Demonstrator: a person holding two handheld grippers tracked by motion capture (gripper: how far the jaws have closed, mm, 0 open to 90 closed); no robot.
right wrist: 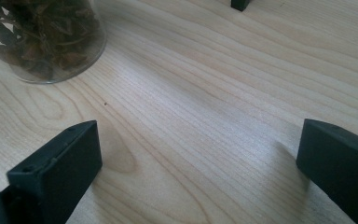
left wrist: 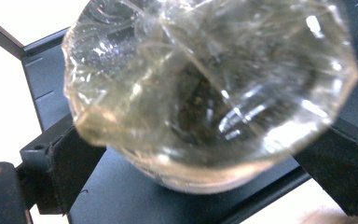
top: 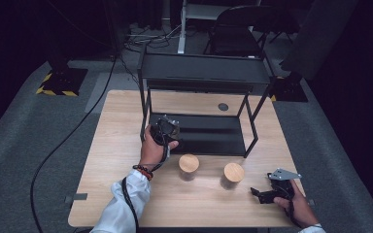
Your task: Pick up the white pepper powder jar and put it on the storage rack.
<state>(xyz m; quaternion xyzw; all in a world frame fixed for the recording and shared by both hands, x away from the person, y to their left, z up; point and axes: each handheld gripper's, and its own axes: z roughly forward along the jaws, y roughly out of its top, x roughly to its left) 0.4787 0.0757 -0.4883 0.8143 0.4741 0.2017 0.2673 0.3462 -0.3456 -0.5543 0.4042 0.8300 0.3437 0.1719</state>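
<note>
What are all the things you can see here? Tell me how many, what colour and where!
table: one, light wood, in the middle of the room.
shelf rack: one, black metal, two tiers, on the table's far half.
lidded jars: two, glass with round wooden lids, on the table in front of the rack.
clear jar: one, see-through glass, over the rack's lower tier, between the left fingers.
chair: one, black, behind the table.
left gripper: one, black, at the rack's lower tier, fingers open.
right gripper: one, black, low over the table's right, fingers open.
</note>
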